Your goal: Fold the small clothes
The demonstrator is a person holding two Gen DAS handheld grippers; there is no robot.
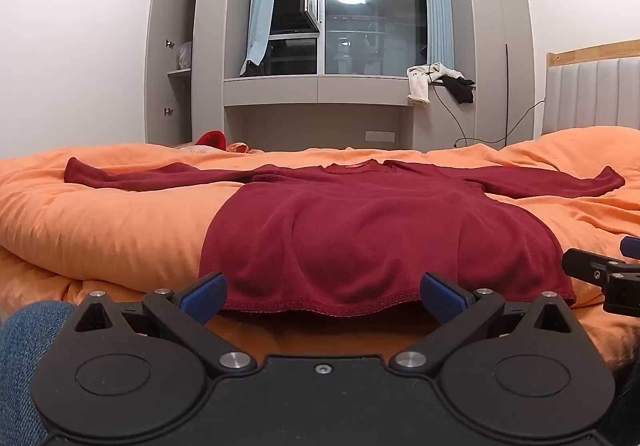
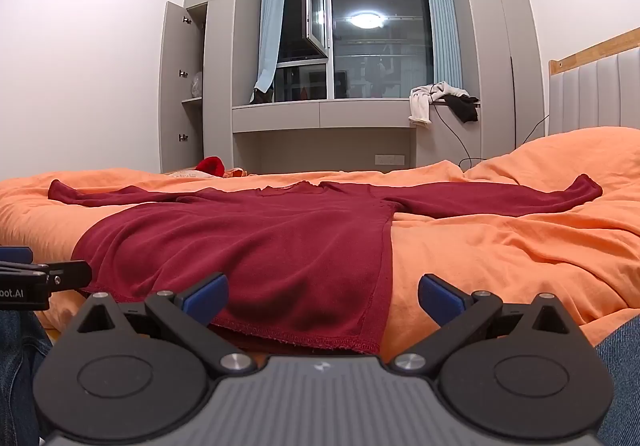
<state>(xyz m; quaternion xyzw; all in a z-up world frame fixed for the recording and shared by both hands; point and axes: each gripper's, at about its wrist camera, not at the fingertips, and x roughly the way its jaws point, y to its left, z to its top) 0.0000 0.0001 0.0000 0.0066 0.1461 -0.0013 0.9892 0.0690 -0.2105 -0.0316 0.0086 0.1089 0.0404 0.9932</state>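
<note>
A dark red long-sleeved top [image 1: 360,234] lies flat on the orange bed cover [image 1: 100,226], sleeves spread to both sides, hem toward me. My left gripper [image 1: 322,296] is open just short of the hem, its blue pads [image 1: 204,294] wide apart with nothing between them. In the right wrist view the same top [image 2: 260,246] fills the left and middle. My right gripper [image 2: 322,298] is open near the hem's right corner, its pads [image 2: 442,296] apart and gripping nothing. Each gripper's tip shows at the edge of the other's view: the right gripper [image 1: 600,274] and the left gripper [image 2: 44,278].
A red item [image 1: 212,138] lies at the bed's far side. The padded headboard [image 1: 592,98] stands at the right. Beyond are a window, grey cupboards with an open door [image 1: 164,58], and clothes on a ledge [image 1: 436,80]. Blue-jeaned legs [image 1: 24,358] are at the lower corners.
</note>
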